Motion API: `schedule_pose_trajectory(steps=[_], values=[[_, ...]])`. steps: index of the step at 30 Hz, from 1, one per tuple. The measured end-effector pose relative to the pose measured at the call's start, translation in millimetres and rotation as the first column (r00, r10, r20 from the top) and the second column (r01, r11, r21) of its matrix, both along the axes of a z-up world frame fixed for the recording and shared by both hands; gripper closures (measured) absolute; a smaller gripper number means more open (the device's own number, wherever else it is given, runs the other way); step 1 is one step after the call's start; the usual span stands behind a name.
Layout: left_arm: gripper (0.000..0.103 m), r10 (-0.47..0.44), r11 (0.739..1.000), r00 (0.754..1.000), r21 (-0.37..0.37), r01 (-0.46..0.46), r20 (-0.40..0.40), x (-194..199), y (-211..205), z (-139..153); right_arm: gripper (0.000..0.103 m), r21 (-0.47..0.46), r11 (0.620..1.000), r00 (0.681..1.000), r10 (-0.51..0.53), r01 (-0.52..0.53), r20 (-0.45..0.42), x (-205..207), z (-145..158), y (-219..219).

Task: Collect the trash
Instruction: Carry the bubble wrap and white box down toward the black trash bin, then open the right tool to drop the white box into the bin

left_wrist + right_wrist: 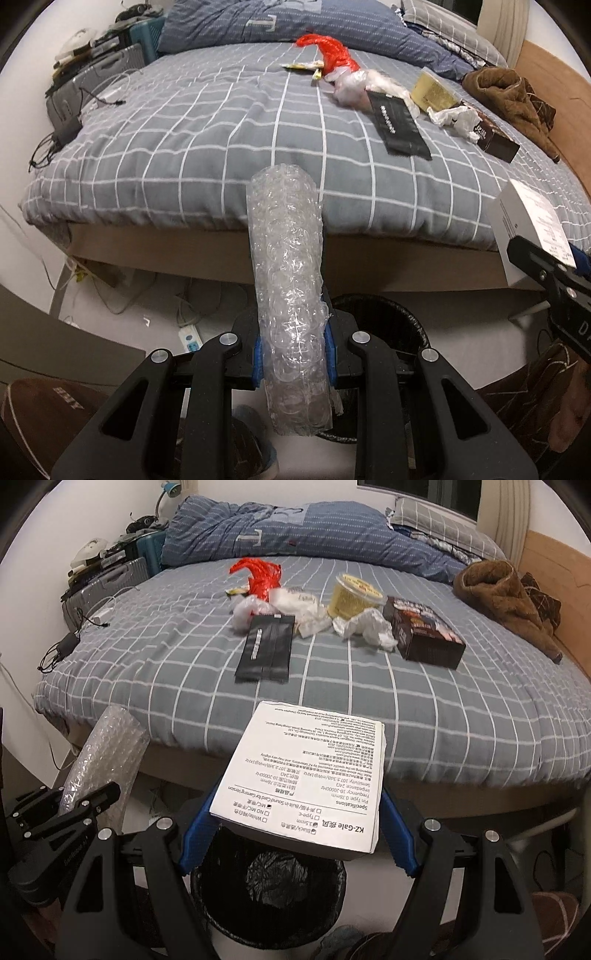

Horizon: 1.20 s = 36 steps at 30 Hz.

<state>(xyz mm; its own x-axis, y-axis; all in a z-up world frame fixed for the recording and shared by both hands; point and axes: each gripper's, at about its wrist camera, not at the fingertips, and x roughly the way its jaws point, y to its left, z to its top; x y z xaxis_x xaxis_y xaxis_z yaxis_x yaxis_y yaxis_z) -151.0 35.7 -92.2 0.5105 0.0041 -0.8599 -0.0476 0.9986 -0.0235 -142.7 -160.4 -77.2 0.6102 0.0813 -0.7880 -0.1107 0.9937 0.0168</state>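
Above the black-lined waste bin, the left gripper clamps a clear bubble-wrap roll; the right gripper grips a white printed carton; wrappers, boxes remain on the grey checked bed.

- The roll was clear, bumpy bubble wrap.
- The box was smooth white card.
- The bin held a shiny black plastic bag.
- The quilt was soft grey cloth.

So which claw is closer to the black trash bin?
Right, I think. The right claw holds the white box directly above the bin; the left claw, gripping the bubble wrap roll, sits beside its rim.
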Motion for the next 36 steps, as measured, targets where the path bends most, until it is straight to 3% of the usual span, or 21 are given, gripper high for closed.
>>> schedule_pose_trajectory(steps=[11, 22, 30, 36], values=[[0.08, -0.012, 1.0, 0.996, -0.009, 0.011, -0.085, -2, 6, -37, 0.029, -0.019, 0.999, 0.993, 0.028, -0.031, -0.118, -9, -41, 16], [0.08, -0.002, 1.0, 0.986, -0.004, 0.002, -0.165, 10, 15, -87, 0.029, -0.016, 1.0, 0.961, 0.015, -0.02, -0.277, 6, -103, 21], [0.08, 0.023, 1.0, 0.979, -0.003, -0.024, -0.204, 12, 29, -104, 0.028, -0.031, 0.999, 0.927, 0.011, -0.025, -0.375, 18, -137, 34], [0.08, 0.064, 0.998, 0.973, 0.002, -0.066, -0.221, 3, 48, -111, 0.028, -0.037, 0.998, 0.915, 0.025, -0.043, -0.402, 23, -146, 52]])
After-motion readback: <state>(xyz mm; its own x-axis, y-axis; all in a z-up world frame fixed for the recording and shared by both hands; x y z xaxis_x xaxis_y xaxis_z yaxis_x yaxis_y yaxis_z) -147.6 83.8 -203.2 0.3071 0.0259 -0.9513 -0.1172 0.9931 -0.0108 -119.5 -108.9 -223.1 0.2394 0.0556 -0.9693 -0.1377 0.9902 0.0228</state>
